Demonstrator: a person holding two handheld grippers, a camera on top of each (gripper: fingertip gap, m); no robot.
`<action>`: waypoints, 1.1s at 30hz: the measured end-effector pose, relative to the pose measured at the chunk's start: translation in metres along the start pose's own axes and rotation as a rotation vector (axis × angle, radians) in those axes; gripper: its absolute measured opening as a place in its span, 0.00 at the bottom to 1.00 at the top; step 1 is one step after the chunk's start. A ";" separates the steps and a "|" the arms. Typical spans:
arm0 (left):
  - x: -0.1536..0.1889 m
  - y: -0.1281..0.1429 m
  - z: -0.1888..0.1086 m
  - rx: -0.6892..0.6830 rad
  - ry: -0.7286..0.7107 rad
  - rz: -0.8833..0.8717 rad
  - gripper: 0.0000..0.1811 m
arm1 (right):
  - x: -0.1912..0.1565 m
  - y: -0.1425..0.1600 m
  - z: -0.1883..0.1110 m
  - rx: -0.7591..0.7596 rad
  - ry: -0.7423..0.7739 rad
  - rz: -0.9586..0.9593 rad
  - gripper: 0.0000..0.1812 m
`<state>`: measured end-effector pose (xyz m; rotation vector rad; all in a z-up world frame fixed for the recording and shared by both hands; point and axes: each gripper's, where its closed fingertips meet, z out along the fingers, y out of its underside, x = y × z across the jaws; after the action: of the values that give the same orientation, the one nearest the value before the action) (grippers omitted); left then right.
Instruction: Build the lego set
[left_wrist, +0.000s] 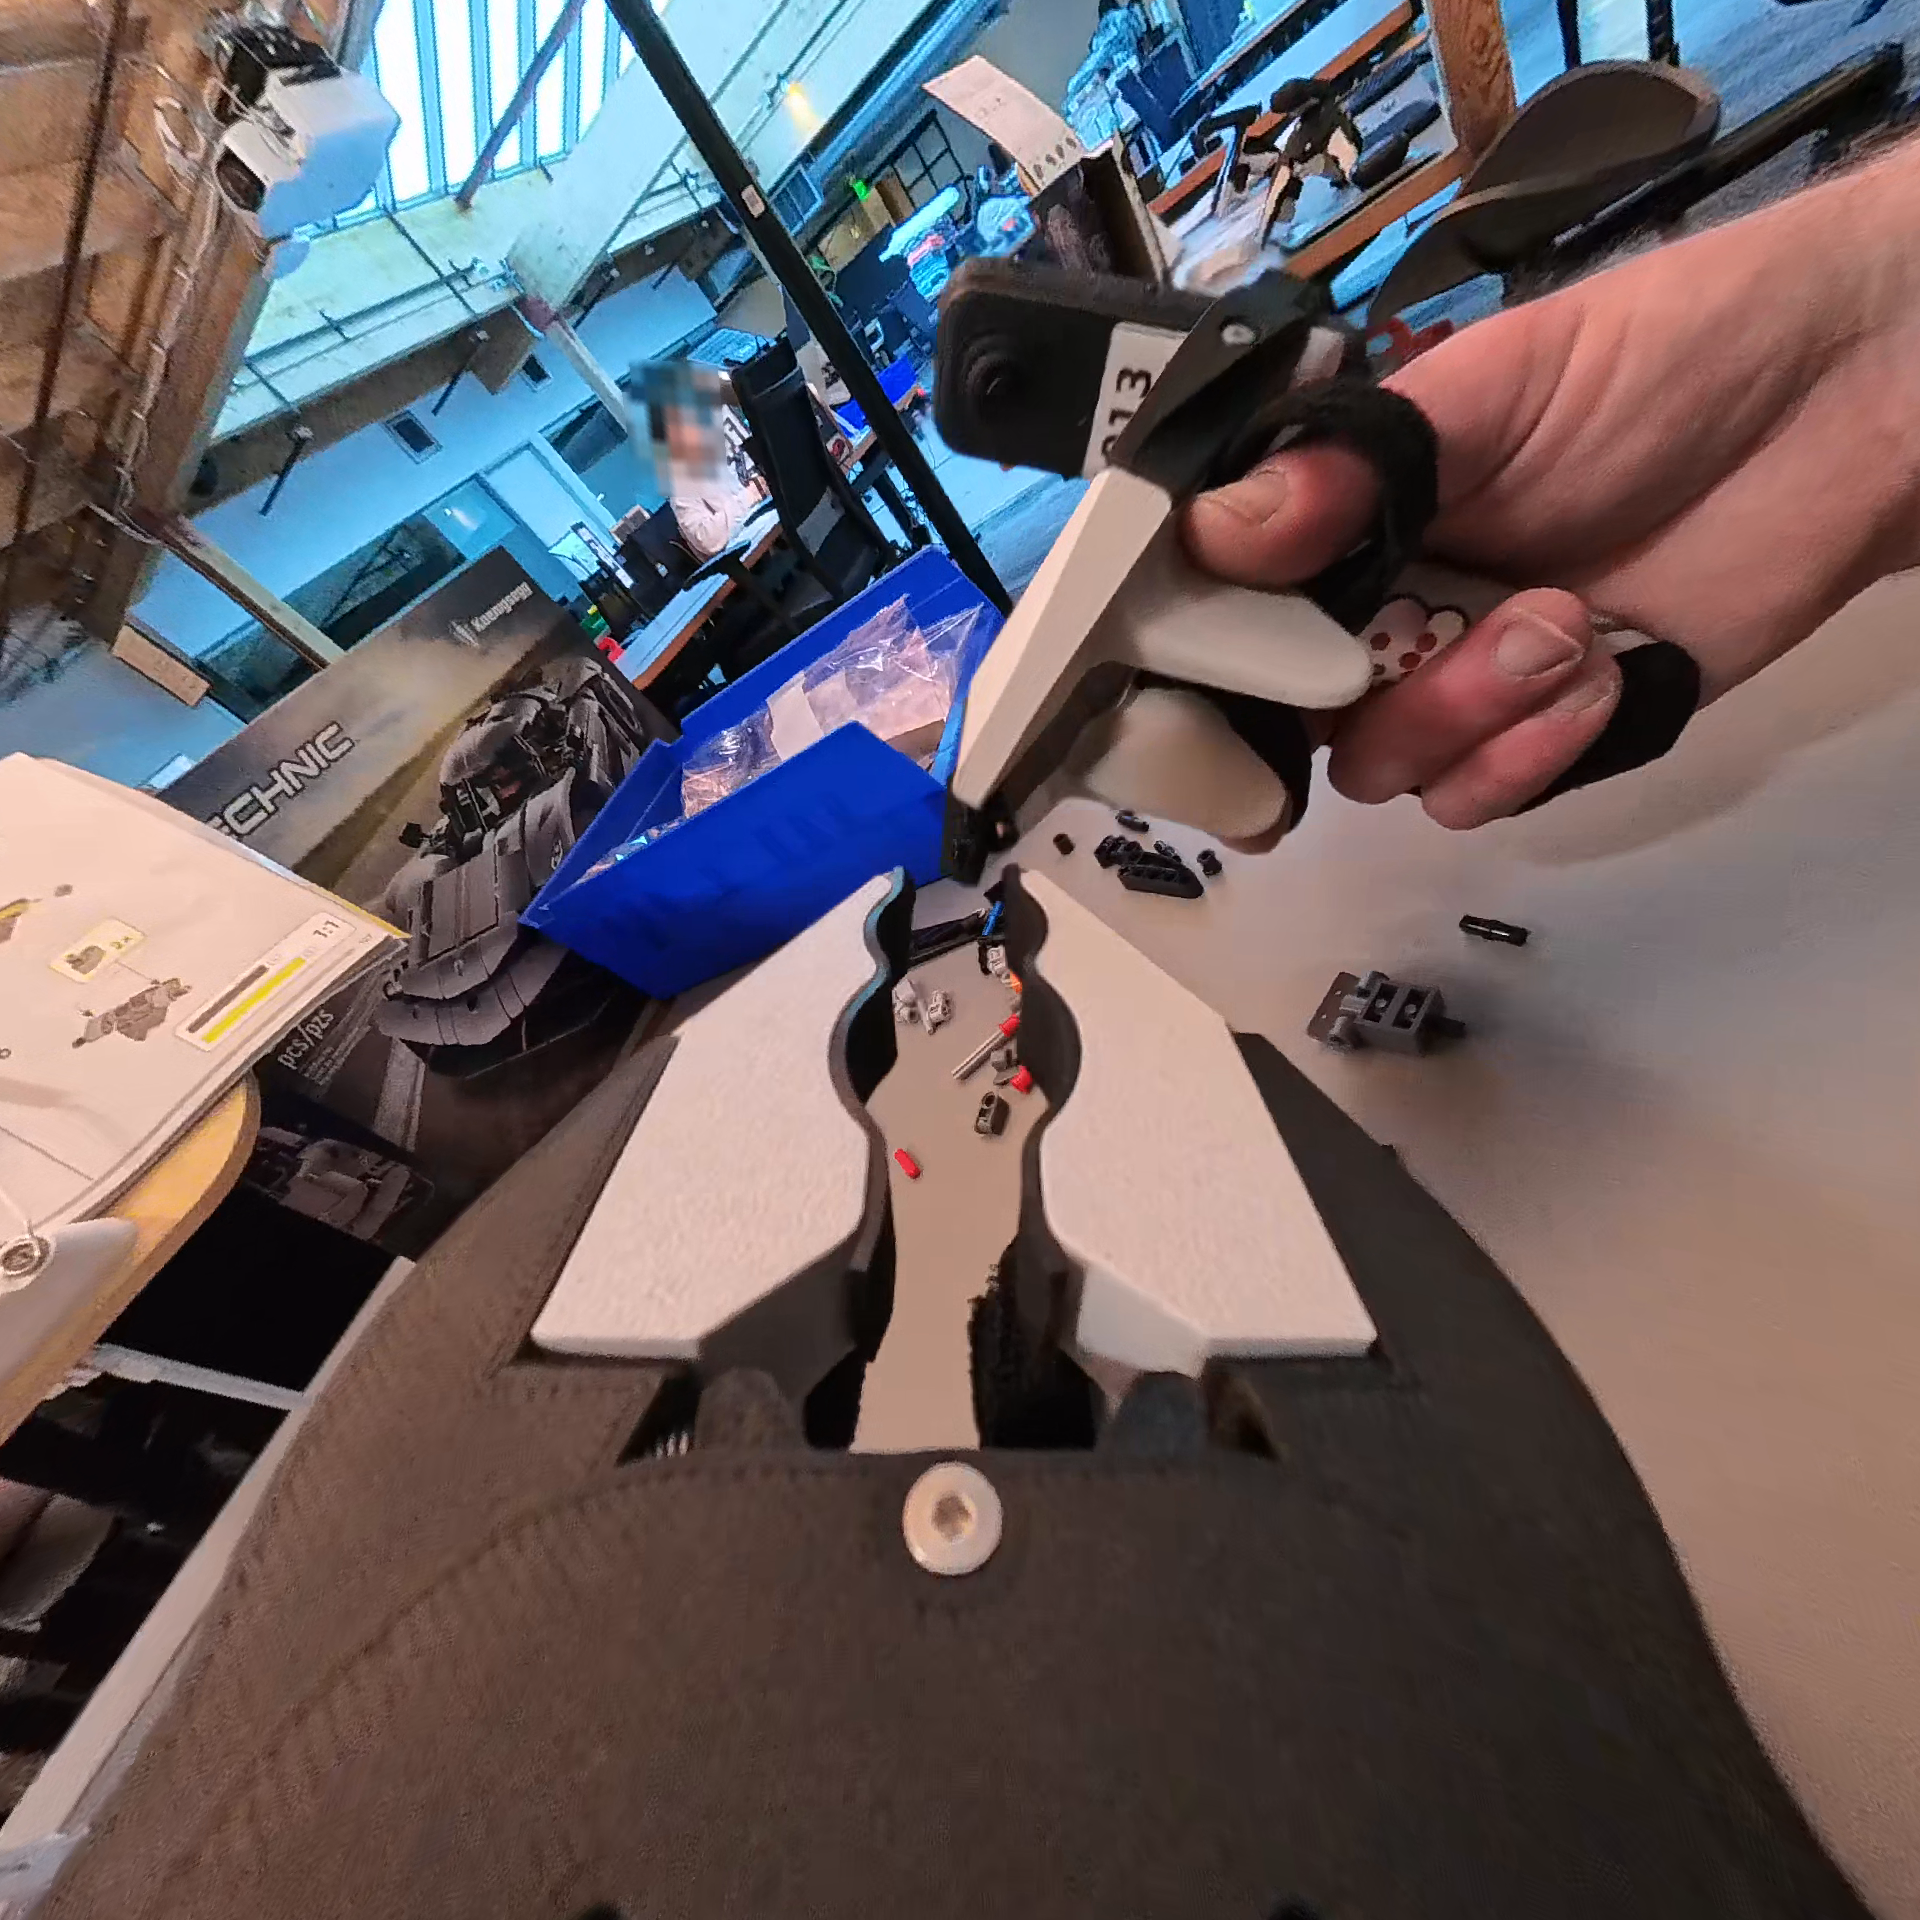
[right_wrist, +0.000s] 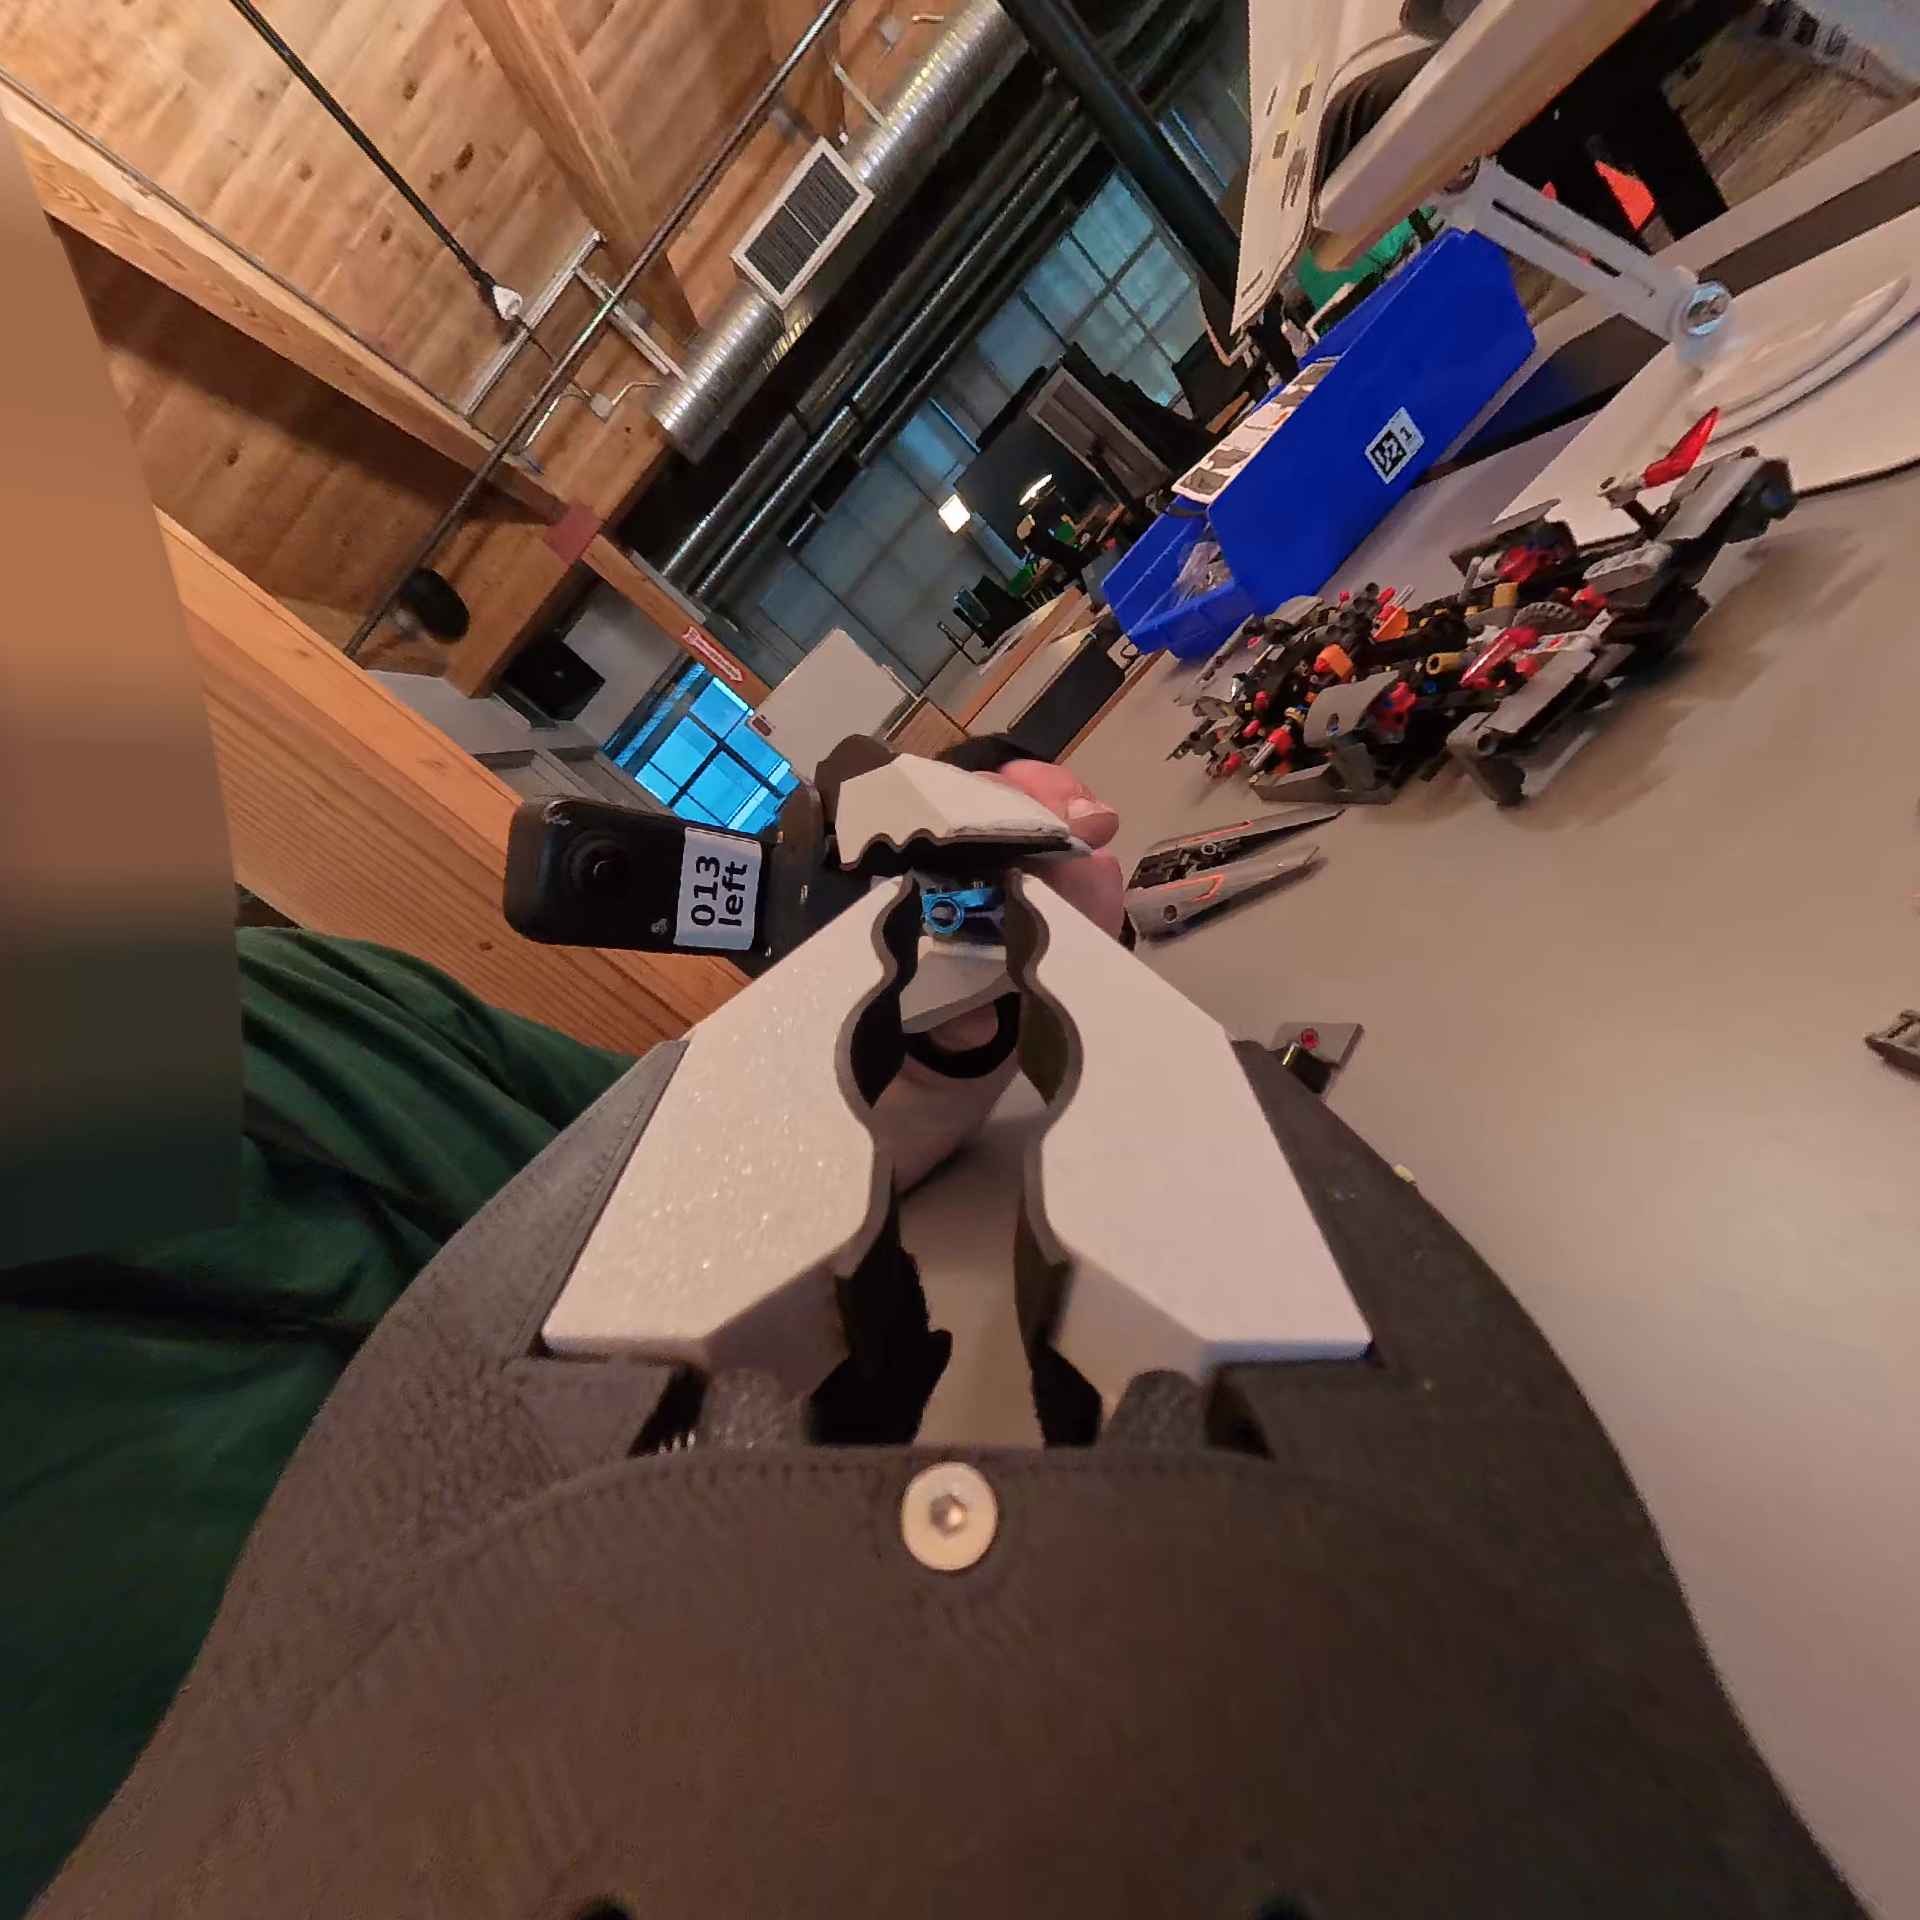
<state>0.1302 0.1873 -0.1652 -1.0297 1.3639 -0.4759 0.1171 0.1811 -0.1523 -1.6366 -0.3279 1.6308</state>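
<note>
Watching both wrist feeds: the two grippers meet tip to tip above the grey table (left_wrist: 1662, 1195). The left gripper (left_wrist: 961, 899) has its white fingers a little apart, with loose red and grey bits on the tabletop visible through the gap. A small blue piece (right_wrist: 945, 912) with a ring hole sits right where the tips converge. In the right wrist view it lies in the gap of the right gripper (right_wrist: 964, 896) and also between the left gripper's upper and lower fingers. I cannot tell which tongs actually clamp it, or whether either does. From the left side, the right gripper's fingers narrow to a point on something small and dark; grip not confirmable. A hand (left_wrist: 1610, 468) with black finger loops works that tool. The partly built model (right_wrist: 1507, 665), grey and black with red and orange pins, lies farther along the table, well apart from the tips. A slim grey panel (right_wrist: 1226, 862) with an orange line lies between it and the grippers. A blue bin (left_wrist: 727, 862) holding clear bags stands beyond the tips. The set's box (left_wrist: 436, 748) is just beside it, and an open instruction booklet (left_wrist: 135, 966) lies at far left. Black connectors (left_wrist: 1153, 868) and a grey hinge-like part (left_wrist: 1387, 1013) are scattered to the right.
</note>
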 end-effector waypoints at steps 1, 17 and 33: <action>0.001 -0.002 -0.001 0.006 0.003 0.012 0.07 | 0.001 0.001 0.001 -0.002 -0.001 0.008 0.08; -0.006 0.004 -0.001 -0.050 -0.092 0.139 0.03 | 0.013 -0.007 0.003 0.092 0.003 0.121 0.07; -0.030 0.012 -0.008 -0.096 -0.165 -0.019 0.01 | 0.025 -0.012 0.004 0.039 0.385 -0.287 0.12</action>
<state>0.1135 0.2155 -0.1574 -1.1359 1.2399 -0.3337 0.1212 0.2071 -0.1615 -1.7408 -0.3121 1.0782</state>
